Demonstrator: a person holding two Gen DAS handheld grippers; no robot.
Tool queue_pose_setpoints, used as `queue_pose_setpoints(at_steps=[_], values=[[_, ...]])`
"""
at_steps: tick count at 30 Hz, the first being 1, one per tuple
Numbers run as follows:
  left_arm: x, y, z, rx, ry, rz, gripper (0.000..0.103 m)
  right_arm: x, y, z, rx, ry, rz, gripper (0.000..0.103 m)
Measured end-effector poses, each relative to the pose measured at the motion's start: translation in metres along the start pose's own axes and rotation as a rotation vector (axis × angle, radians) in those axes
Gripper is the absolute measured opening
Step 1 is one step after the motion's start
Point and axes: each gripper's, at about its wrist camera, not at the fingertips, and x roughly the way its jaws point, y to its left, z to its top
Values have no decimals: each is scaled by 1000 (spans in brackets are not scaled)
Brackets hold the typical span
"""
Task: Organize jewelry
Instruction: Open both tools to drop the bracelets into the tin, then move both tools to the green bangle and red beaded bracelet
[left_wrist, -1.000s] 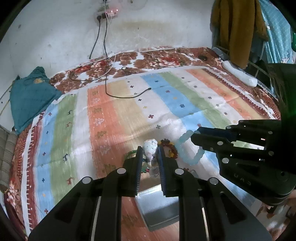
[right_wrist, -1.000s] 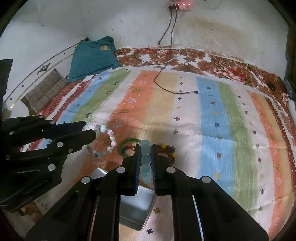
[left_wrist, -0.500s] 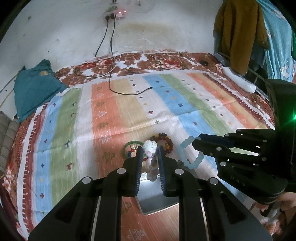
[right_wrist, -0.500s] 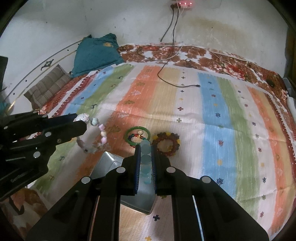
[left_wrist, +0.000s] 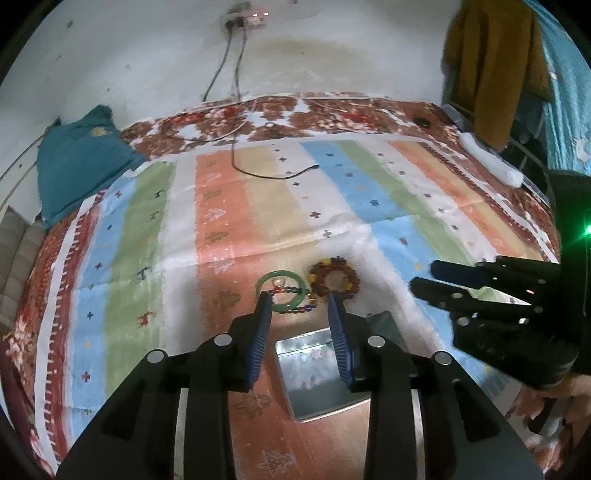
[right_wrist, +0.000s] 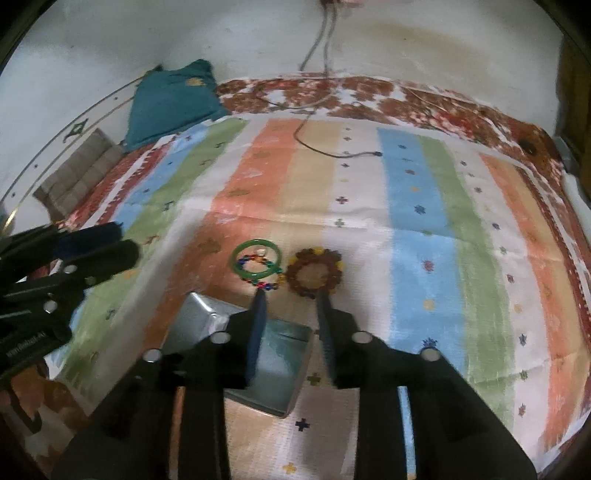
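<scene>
A silver metal tin (left_wrist: 317, 373) lies open on the striped cloth, with pale beads showing inside it; it also shows in the right wrist view (right_wrist: 273, 365). My left gripper (left_wrist: 300, 308) is open and empty above the tin. My right gripper (right_wrist: 290, 299) is open and empty above the tin's far edge. Just beyond lie a green bangle (left_wrist: 282, 290) (right_wrist: 255, 260) with a multicoloured bead bracelet (left_wrist: 295, 308) (right_wrist: 264, 282) across it, and a dark red bead bracelet (left_wrist: 334, 282) (right_wrist: 314, 275) to its right.
A striped cloth (left_wrist: 258, 206) covers the bed. A black cable (left_wrist: 273, 173) trails from a wall socket (left_wrist: 245, 20). A teal cushion (left_wrist: 77, 162) lies at the far left. A white power strip (left_wrist: 491, 158) and hanging clothes (left_wrist: 487, 62) are at the far right.
Both grippers have opened. The pale bead bracelet has left my left gripper and the light blue one my right; pale beads now show in the tin. Both grippers have pulled back slightly.
</scene>
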Motion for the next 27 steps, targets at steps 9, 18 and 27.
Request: queue_pose_setpoints(at_steps=[9, 18, 27], values=[[7, 13, 0, -58, 24, 30, 46, 9, -15, 1, 50, 38, -33, 41], [37, 26, 5, -87, 103, 87, 55, 29, -19, 8, 50, 87, -59, 53], [82, 36, 17, -158, 178, 106, 61, 62, -33, 19, 45, 156, -96, 59]])
